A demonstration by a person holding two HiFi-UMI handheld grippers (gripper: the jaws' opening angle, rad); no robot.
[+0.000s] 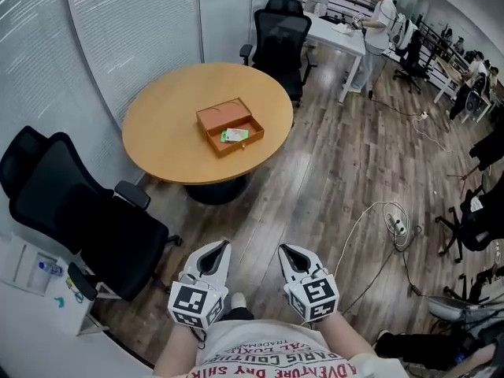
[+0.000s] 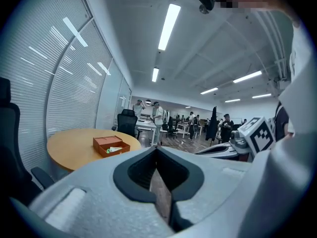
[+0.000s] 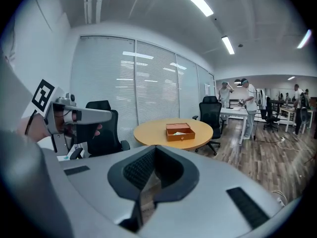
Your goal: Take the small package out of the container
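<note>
An open orange box [image 1: 229,126] sits on the round wooden table [image 1: 165,132], with a small green and white package [image 1: 235,135] lying inside it. Both grippers hang low in front of my body, well short of the table. The left gripper [image 1: 223,245] and the right gripper [image 1: 285,250] are side by side, both shut and empty. In the left gripper view the shut jaws [image 2: 157,152] point toward the box [image 2: 110,145] far ahead. In the right gripper view the shut jaws [image 3: 156,150] face the box [image 3: 181,131] on the table [image 3: 158,133].
Two black office chairs [image 1: 79,211] stand left of me beside the table, and another chair [image 1: 279,34] stands behind it. A white desk [image 1: 339,34] with people is at the back. Cables and a power strip [image 1: 398,225] lie on the wood floor to the right.
</note>
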